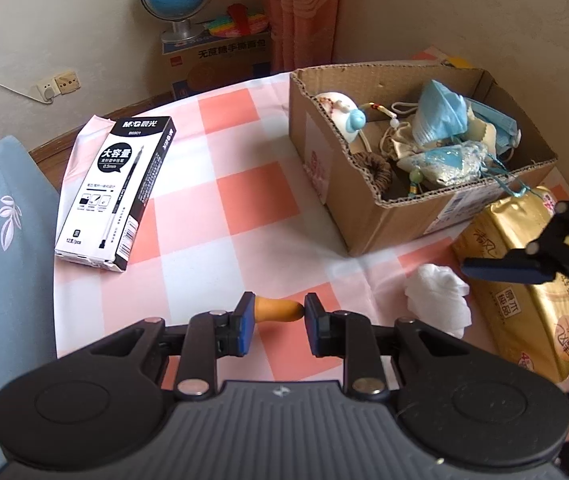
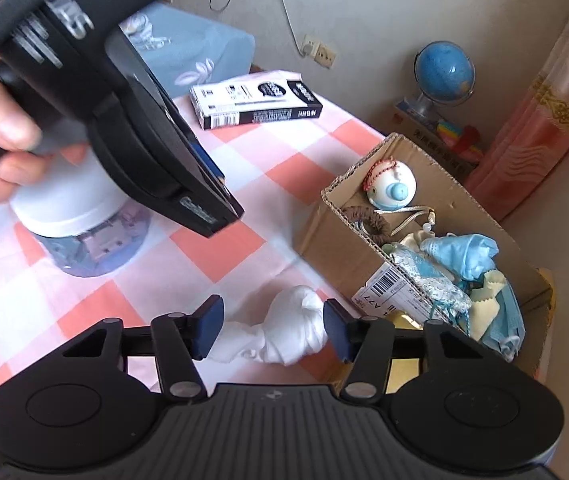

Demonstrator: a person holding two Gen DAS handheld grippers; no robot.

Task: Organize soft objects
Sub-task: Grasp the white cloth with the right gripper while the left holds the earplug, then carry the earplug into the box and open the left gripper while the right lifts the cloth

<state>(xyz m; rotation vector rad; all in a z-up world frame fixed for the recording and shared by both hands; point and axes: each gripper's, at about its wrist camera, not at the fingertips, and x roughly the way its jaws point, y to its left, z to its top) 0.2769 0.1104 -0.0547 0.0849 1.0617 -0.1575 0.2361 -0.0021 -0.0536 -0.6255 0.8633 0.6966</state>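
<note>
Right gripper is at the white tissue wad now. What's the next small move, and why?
Probably close the right gripper: its open fingers already straddle the crumpled white tissue, which still lies on the checkered tablecloth beside the cardboard box.

My counter (image 1: 188, 216) wears a pink-and-white checked cloth. On it lie a black-and-white pen box (image 1: 114, 192) at the far left, an open cardboard box (image 1: 348, 184) (stuffed with soft bits) to the right, a gold tissue pack (image 1: 524, 304) just beside it, a crumpled white tissue (image 1: 440, 304), a small orange piece (image 1: 278, 310) and a white-lidded jar (image 2: 80, 216).
</note>
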